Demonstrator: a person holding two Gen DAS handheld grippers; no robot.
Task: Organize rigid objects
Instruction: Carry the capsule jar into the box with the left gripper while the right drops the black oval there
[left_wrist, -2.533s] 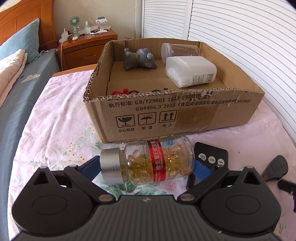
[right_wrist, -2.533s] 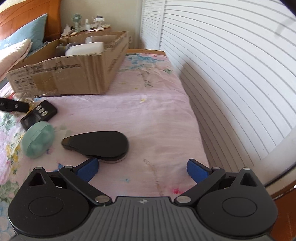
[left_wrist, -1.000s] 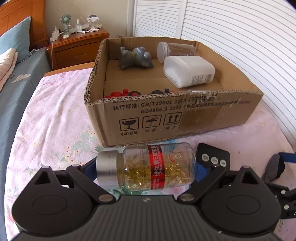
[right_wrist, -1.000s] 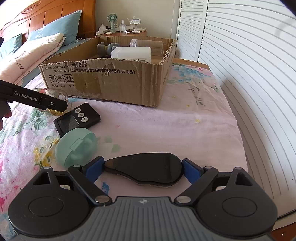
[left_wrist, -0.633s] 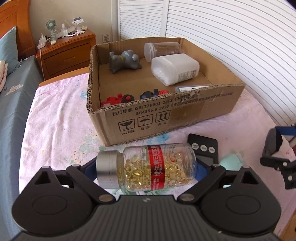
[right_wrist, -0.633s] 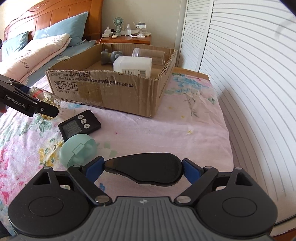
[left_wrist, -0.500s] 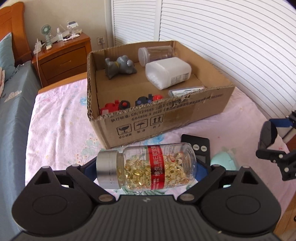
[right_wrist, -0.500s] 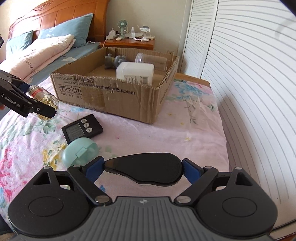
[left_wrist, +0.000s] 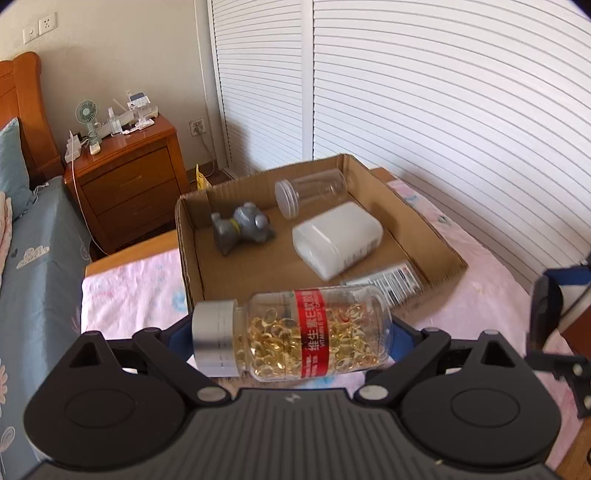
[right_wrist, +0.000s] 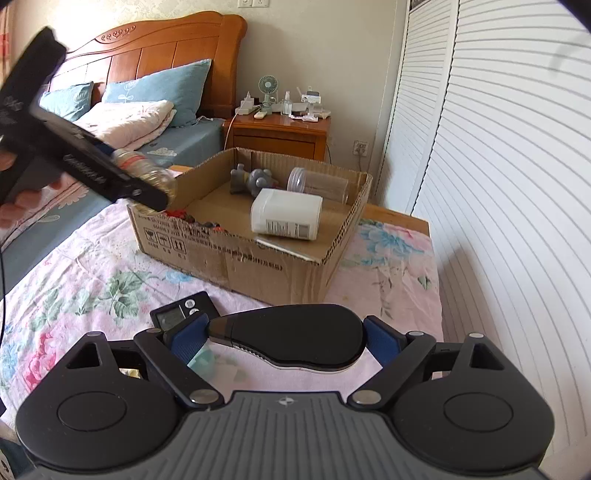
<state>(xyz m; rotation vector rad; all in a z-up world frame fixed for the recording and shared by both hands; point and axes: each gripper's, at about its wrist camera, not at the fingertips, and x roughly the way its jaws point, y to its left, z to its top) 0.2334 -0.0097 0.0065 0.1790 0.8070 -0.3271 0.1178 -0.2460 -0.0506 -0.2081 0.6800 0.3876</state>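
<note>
Where box wall (right_wrist: 236, 254) hides toys (right_wrist: 181, 214), blurred shapes

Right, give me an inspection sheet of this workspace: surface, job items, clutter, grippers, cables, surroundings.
Surface: floral bedsheet, wrinkled.
Job's things: cardboard box on the sheet, holding a white bottle, a clear jar on its side, a grey toy and small red parts; capsule bottle raised at the box's near wall; black case lifted.
Clutter: digital timer and a mint object on the sheet.
Grippers: left gripper shut on capsule bottle; right gripper shut on black case.
Cables: white lead hanging off the nightstand.
Surroundings: louvred doors, headboard, pillows.
</note>
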